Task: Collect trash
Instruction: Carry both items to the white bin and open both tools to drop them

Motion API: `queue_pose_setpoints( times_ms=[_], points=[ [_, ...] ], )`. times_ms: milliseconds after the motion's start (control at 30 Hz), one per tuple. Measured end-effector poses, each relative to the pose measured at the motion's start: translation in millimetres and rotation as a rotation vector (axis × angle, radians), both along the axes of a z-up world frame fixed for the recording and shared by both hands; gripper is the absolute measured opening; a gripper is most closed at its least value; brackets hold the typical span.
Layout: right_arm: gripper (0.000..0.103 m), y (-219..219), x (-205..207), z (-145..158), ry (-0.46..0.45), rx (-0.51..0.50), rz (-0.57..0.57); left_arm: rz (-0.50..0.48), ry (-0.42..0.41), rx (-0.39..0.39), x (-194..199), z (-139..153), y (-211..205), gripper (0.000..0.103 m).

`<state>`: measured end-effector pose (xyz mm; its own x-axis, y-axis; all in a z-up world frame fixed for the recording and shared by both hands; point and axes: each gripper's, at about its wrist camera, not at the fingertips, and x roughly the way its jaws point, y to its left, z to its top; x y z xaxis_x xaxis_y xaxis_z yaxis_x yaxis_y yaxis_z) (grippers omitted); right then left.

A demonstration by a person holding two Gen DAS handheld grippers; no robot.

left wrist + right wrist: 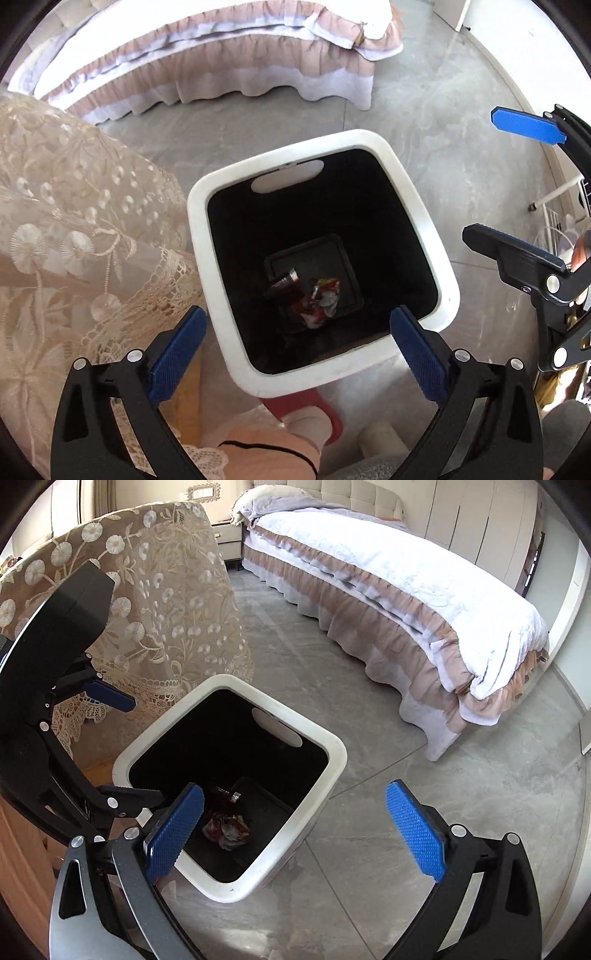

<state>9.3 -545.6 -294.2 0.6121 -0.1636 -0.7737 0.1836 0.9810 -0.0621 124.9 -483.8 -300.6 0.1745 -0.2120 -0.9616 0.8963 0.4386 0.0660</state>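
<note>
While both tongs hang spread and empty over one square white plastic bin with black interior (413,177), two trash items lie on its bottom: one crumpled red-and-white wrapper (321,301), one small dark tube (282,283). Left tongs (295,345); right tongs (295,825). One bed (388,579), one lace-covered table (162,602) nearby.

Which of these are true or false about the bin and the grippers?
1. The white bin has trash at the bottom. True.
2. The left gripper is holding a wrapper. False: its jaws are open with nothing between them.
3. The right gripper is open. True.
4. The bin stands on the bed. False: it stands on the grey floor.
</note>
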Motion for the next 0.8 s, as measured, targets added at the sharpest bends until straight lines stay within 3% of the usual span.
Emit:
queue_pose_setpoints(
  times_ms=[533, 800],
  points=[
    [0.099, 33.9, -41.0, 108.9, -0.245, -0.102, 0.015, 0.043, -0.234, -0.187, -34.9, 109.3, 36.8, 0.098],
    [0.099, 73.4, -51.9, 162.3, -0.391, -0.114, 0.055, 0.207, -0.361, -0.267, -43.4, 165.8, 87.3, 0.098]
  ],
)
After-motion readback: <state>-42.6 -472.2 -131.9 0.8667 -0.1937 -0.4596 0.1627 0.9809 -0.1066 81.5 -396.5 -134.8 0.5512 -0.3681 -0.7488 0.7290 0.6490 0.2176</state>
